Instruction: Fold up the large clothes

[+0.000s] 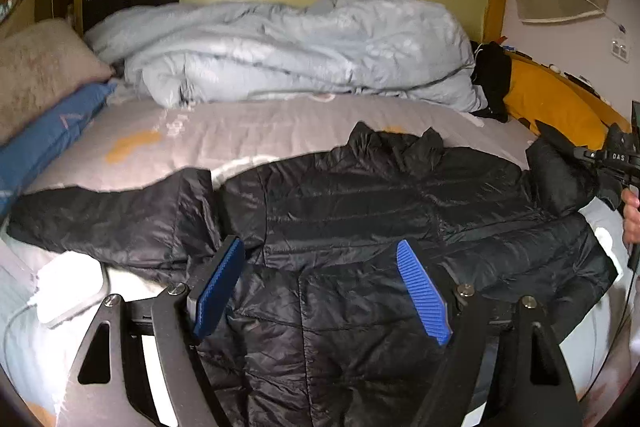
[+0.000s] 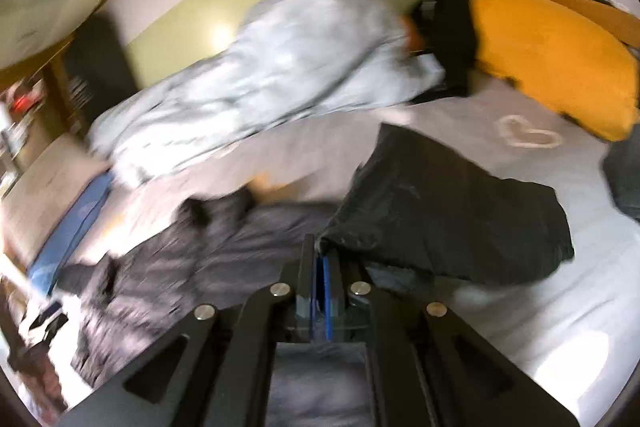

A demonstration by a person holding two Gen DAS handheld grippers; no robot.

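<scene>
- Left gripper (image 1: 320, 291): jaws stand wide apart, blue ribbed pads (image 1: 423, 293) splayed outward, nothing between them. They hang just above the lower body of the black puffer jacket (image 1: 360, 211); pads not seen pressing the cloth.
- Right gripper (image 2: 322, 259): jaws fully closed, blue pads pressed flat together. A fold of the jacket's right sleeve (image 2: 448, 211) sits at the fingertips and is pinched there, the sleeve lifted and draped off to the right of the jaws. Right wrist view is heavily blurred.
- In the left wrist view the right gripper shows at the far right edge (image 1: 560, 141), a hand (image 1: 632, 215) gripping its handle, the sleeve end raised off the bed beside it.
- Jacket lies spread front-up on the grey bedsheet (image 1: 240, 135), collar (image 1: 396, 143) pointing to the far side, left sleeve (image 1: 100, 215) stretched flat out to the left.
- Sheet carries a white heart outline (image 2: 528, 137) near the lifted sleeve.
- Behind the jacket: a rumpled pale blue duvet (image 1: 288, 47) along the wall.
- Left of it, a beige pillow (image 1: 40, 71) stacked on a blue pillow (image 1: 60, 131).
- Right, far end: yellow cushion (image 1: 560, 107) with a small black item (image 1: 492, 79) beside it.
- White flat device with cable (image 1: 72, 287) on the near left edge of the bed, just beside the left gripper's finger.
</scene>
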